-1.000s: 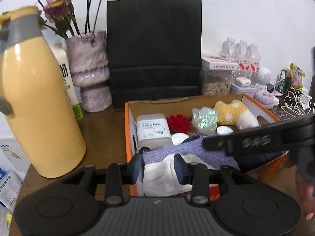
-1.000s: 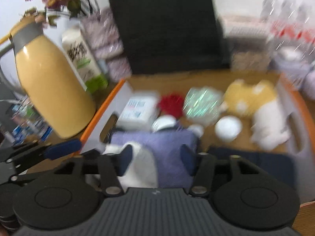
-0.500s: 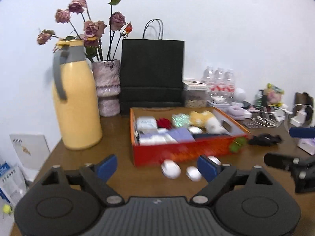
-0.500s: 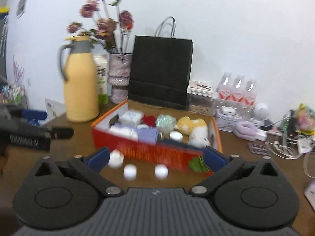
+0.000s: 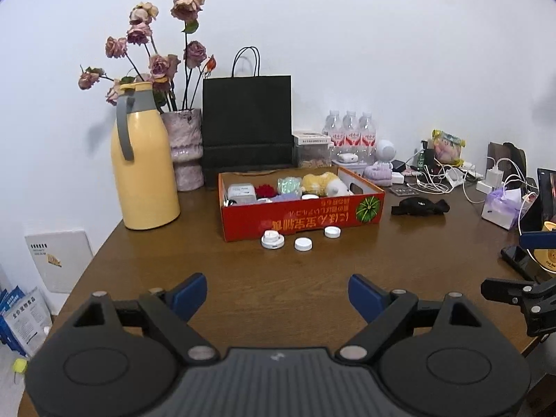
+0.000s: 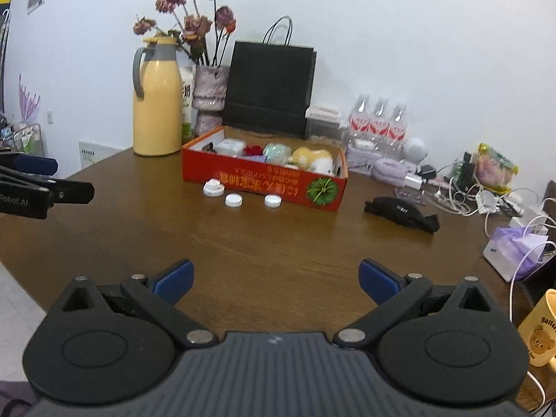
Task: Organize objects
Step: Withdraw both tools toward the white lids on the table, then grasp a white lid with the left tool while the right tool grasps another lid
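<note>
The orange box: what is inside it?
The orange box holds a white container, red flower, shiny packet and yellow plush; its front wall hides lower items.

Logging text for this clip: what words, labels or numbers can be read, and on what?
"Robot.AI": left gripper, seen from the right wrist.
"Butte", cut off: yellow bear mug.
Red box: upside-down yellow characters, unreadable.
Water bottles, milk carton, wall panel, black pouch: print too small.

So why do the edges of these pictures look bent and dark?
Left wrist view: fisheye lens; black corners, curving brown wooden table, sharp focus, soft glare on the yellow thermos jug. Right wrist view: same bending, sheen on the table beside the red cardboard box.
</note>
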`<move>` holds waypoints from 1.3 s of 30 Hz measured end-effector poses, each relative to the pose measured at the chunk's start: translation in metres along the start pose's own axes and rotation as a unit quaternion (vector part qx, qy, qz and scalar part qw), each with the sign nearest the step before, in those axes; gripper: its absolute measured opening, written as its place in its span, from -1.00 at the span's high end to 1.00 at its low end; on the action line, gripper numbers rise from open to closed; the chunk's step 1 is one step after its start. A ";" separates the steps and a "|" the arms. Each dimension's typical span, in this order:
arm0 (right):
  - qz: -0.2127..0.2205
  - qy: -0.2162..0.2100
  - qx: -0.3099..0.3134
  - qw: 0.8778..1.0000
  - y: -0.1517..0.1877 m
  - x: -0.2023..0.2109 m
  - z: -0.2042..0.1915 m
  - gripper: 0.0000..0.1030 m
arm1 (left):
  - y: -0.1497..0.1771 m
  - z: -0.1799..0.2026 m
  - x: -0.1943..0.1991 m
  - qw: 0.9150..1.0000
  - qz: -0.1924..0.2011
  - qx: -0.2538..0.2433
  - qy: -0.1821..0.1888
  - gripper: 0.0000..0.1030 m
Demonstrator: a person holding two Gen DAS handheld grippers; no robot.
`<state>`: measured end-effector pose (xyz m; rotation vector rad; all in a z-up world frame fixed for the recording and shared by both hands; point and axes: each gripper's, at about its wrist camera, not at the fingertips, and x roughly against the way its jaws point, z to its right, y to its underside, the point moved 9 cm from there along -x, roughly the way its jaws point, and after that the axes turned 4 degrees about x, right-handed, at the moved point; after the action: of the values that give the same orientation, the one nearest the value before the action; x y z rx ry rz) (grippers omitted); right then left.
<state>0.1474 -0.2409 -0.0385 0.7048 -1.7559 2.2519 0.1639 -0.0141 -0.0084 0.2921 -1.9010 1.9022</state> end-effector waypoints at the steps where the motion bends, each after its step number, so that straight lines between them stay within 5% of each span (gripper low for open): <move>1: 0.001 0.003 -0.001 1.000 0.000 -0.003 -0.001 -1.00 | 0.001 0.000 -0.005 1.000 -0.002 0.001 -0.001 -0.70; 6: 0.008 0.004 0.008 1.000 -0.004 -0.032 -0.010 -1.00 | 0.010 -0.010 -0.035 1.000 -0.013 0.020 -0.010 -0.61; 11: 0.013 -0.016 0.021 1.000 -0.022 -0.089 -0.019 -0.92 | 0.006 -0.029 -0.093 0.999 -0.028 0.029 -0.009 -0.20; 16: -0.001 -0.047 0.016 0.999 -0.041 -0.167 -0.026 -0.59 | -0.016 -0.032 -0.160 1.000 -0.019 0.013 0.014 -0.08; 21: -0.030 -0.080 0.010 0.996 -0.050 -0.236 -0.041 -0.36 | -0.028 -0.029 -0.234 0.996 -0.061 0.031 0.060 -0.07; 25: -0.036 -0.073 0.033 0.996 -0.051 -0.268 -0.054 -0.25 | -0.033 -0.032 -0.278 0.994 -0.079 0.045 0.066 0.19; 27: -0.033 -0.076 0.035 0.996 -0.052 -0.277 -0.057 -0.16 | -0.034 -0.029 -0.288 0.994 -0.076 0.038 0.068 0.29; 29: -0.042 -0.087 0.030 0.995 -0.050 -0.284 -0.059 0.21 | -0.030 -0.020 -0.294 0.993 -0.085 0.022 0.077 0.83; 30: -0.048 -0.091 0.026 0.994 -0.049 -0.287 -0.059 0.41 | -0.028 -0.014 -0.292 0.995 -0.076 0.001 0.072 0.89; 33: -0.057 -0.093 0.006 0.994 -0.043 -0.289 -0.054 0.50 | -0.022 0.004 -0.282 0.993 -0.067 -0.050 0.084 0.95; 39: -0.060 -0.093 -0.007 0.994 -0.039 -0.283 -0.046 0.51 | -0.016 0.002 -0.266 0.989 -0.091 -0.009 0.118 0.96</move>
<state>0.3983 -0.1494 -0.1503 1.0177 -1.7547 2.1528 0.4060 -0.0574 -0.1112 0.2159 -1.6758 1.7166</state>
